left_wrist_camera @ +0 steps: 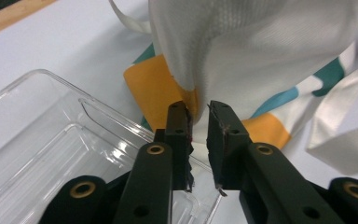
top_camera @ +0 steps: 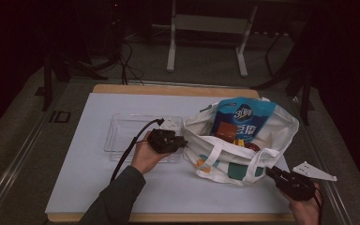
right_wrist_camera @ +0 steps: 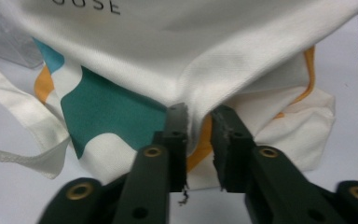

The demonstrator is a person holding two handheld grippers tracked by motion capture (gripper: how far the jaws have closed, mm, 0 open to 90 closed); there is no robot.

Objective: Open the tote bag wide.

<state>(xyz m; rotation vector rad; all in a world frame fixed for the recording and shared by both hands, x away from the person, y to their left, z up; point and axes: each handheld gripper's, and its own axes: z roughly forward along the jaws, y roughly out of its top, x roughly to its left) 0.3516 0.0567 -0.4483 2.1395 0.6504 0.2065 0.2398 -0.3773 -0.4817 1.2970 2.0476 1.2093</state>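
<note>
A white-topped table (top_camera: 122,187) carries everything here. The biggest thing on it is a white cloth tote bag (top_camera: 267,136), printed with teal and orange patches, slumped open on the right half of the table. In the right gripper view its cloth shows dark capital letters ending in "OUSE"; the start of the word is cut off at the edge. Standing up out of the bag's mouth is a blue snack packet (top_camera: 243,117) with white Chinese characters I can't read from here, and beside it something brown and a few small red and yellow things too small to name.

Just left of the bag lies a clear plastic tray (top_camera: 122,133), touching the bag's near corner in the left gripper view; I can't make out anything inside it.

The left gripper (left_wrist_camera: 198,112) sits at the bag's left edge, jaws a narrow gap apart, a fold of cloth at their tips but not pinched. The right gripper (right_wrist_camera: 199,114) is at the bag's near right corner, jaws likewise slightly parted around a ridge of cloth without clamping it.
</note>
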